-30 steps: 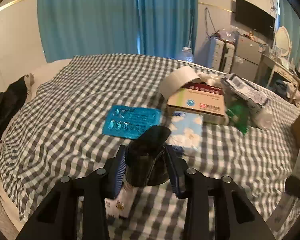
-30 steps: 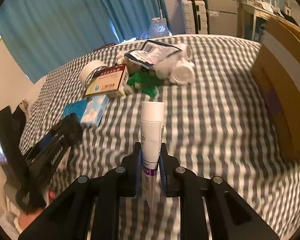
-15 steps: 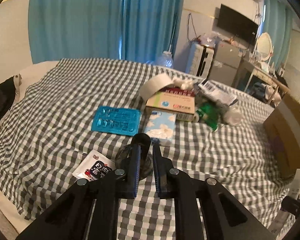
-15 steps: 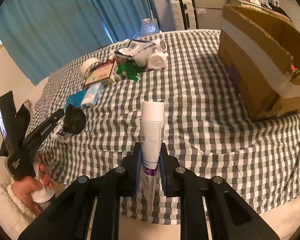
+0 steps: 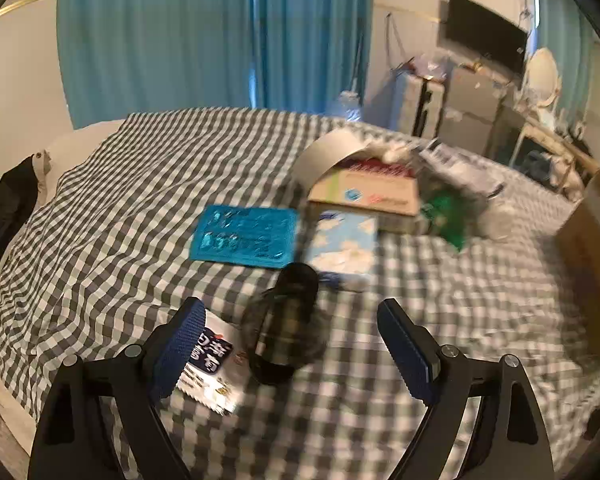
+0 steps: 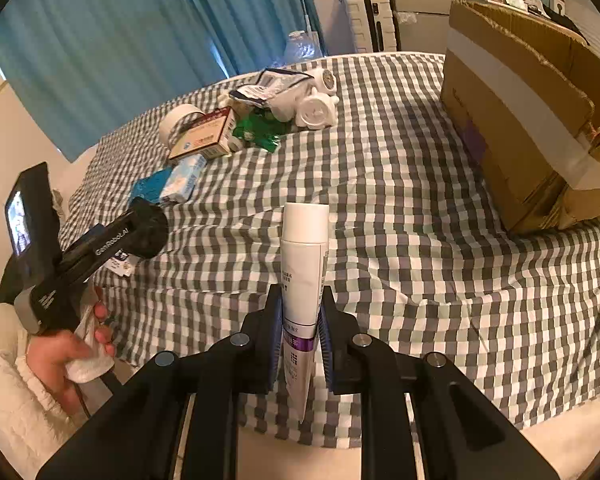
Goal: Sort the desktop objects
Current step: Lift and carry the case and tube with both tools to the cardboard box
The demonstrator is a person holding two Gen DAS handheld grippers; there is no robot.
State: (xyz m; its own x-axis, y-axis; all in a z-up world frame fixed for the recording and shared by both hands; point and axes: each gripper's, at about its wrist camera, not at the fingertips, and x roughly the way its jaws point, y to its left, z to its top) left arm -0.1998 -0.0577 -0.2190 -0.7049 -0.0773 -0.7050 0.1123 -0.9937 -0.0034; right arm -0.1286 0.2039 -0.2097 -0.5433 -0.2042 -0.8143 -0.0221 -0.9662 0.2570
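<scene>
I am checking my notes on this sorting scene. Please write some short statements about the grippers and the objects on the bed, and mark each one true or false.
1. The right gripper holds a white tube. True.
2. The left gripper is shut on the dark bottle. False: its jaws have just been opening and stand wide, with the bottle between them, untouched.
3. The blue blister pack lies beside the cloud-print tissue pack. True.
4. The cardboard box stands on the floor. False: it stands on the checkered bedcover.

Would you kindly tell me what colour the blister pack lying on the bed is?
The blister pack is turquoise blue, clearest in the left wrist view.
</scene>
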